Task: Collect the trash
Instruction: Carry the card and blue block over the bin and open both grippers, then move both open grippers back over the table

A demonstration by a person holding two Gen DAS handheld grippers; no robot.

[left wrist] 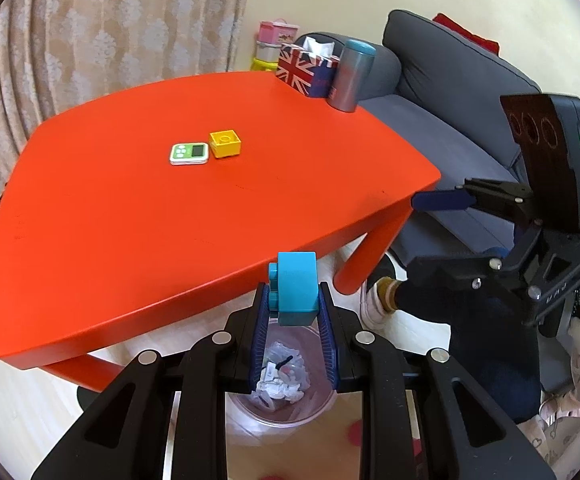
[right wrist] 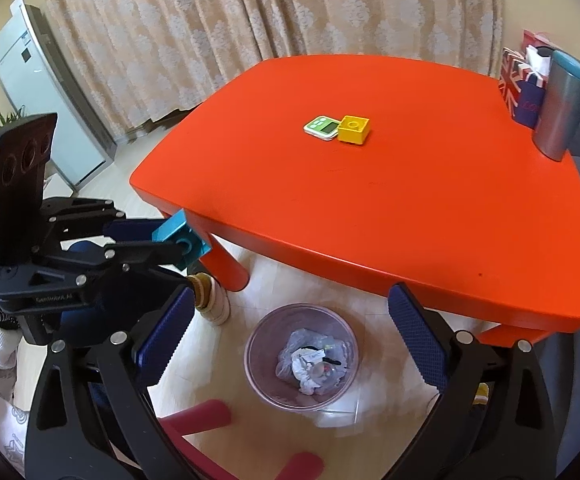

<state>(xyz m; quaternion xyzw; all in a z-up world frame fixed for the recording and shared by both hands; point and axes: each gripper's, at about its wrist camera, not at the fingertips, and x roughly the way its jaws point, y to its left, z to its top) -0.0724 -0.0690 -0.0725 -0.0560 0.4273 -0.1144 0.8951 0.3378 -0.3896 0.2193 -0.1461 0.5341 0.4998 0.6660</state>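
Note:
My left gripper (left wrist: 294, 300) is shut on a blue toy brick (left wrist: 296, 294) and holds it in the air over a clear trash bin (left wrist: 277, 400) with crumpled paper and plastic inside. The bin (right wrist: 302, 356) stands on the floor by the orange table's (right wrist: 390, 208) front edge. The brick also shows in the right wrist view (right wrist: 181, 240), held by the left gripper (right wrist: 169, 242). My right gripper (right wrist: 290, 336) is open and empty above the bin; it shows in the left wrist view (left wrist: 442, 202) too. A yellow brick (left wrist: 225, 144) and a green timer (left wrist: 189, 154) lie on the table (left wrist: 129, 220).
A Union Jack tissue box (left wrist: 304, 70) and a grey tumbler (left wrist: 350, 76) stand at the table's far corner beside a grey sofa (left wrist: 442, 92). Curtains hang behind. A red stool (right wrist: 209, 420) is on the floor near the bin. A foot (right wrist: 209, 296) is by the table leg.

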